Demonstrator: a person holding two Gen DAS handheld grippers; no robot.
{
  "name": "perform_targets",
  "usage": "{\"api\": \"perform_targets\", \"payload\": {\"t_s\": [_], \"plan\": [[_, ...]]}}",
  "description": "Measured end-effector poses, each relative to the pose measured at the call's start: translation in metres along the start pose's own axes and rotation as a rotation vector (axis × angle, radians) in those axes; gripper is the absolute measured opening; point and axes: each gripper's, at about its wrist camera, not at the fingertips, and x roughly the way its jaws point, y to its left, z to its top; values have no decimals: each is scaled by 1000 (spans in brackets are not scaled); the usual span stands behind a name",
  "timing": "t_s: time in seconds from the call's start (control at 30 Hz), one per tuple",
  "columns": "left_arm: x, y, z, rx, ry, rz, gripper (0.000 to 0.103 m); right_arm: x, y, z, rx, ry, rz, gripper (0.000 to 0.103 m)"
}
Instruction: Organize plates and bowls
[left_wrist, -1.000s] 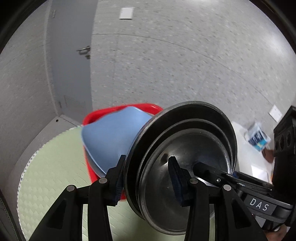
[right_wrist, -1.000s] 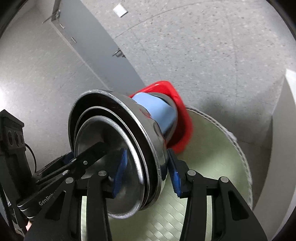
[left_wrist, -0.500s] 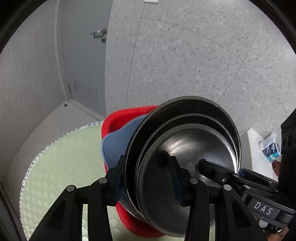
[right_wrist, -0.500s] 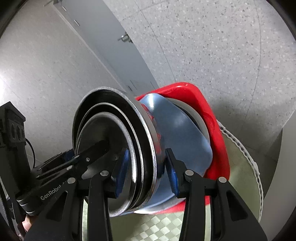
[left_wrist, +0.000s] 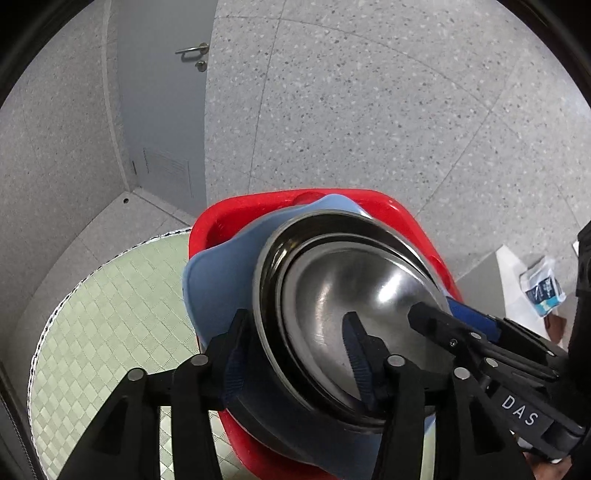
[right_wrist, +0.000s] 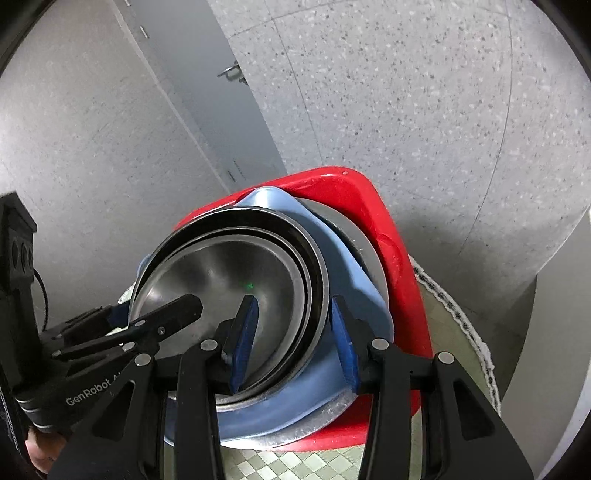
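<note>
A nest of steel bowls (left_wrist: 332, 280) (right_wrist: 221, 273) lies tilted on a blue plate (left_wrist: 218, 280) (right_wrist: 354, 280). The plate rests in a red tray (left_wrist: 406, 221) (right_wrist: 351, 199), with a grey steel plate rim (right_wrist: 358, 236) showing under the blue one. My left gripper (left_wrist: 295, 321) straddles the bowls' near rim; its jaws are opening and the inner pad stands off the metal. My right gripper (right_wrist: 293, 301) is shut on the opposite rim, one finger inside and one outside. Each gripper also shows in the other's view, the right gripper (left_wrist: 480, 332) and the left gripper (right_wrist: 147, 325).
The red tray sits on a round table under a green checked mat (left_wrist: 110, 314) (right_wrist: 454, 332). Beyond it are speckled floor and a grey door (left_wrist: 162, 92). A blue-and-white packet (left_wrist: 543, 291) lies on a white surface at the right.
The bowl stack has swung over the red tray and come down from nearly on edge to lying on the blue plate. The left jaws have widened off the rim.
</note>
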Motion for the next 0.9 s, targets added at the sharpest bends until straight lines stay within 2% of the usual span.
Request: {"api": "perform_targets", "payload": {"t_s": [0.13,0.23,0.3,0.4,0.5,0.67,0.8,0.9], "plan": [[-14,1,-6,11,-30,-17,58,-12,6,-2,-12,-44,-19,42],[-26,6,-14,23,-43,-16,72,-24,10,-4,-12,-71,-42,43],[-39,10,-23,31,-61,-15,84,-32,15,-9,-12,-87,-64,47],[-63,15,-41,64,-99,-11,93,-44,20,-19,-11,-107,-97,54],[-87,18,-61,101,-141,0,102,-58,30,-37,-20,-122,-126,67],[-127,25,-106,174,-211,8,102,-84,51,-73,-27,-172,-192,76],[-159,36,-152,220,-251,-8,102,-100,71,-106,-13,-199,-273,91],[-185,51,-183,245,-266,-23,102,-111,84,-130,14,-219,-286,98]]}}
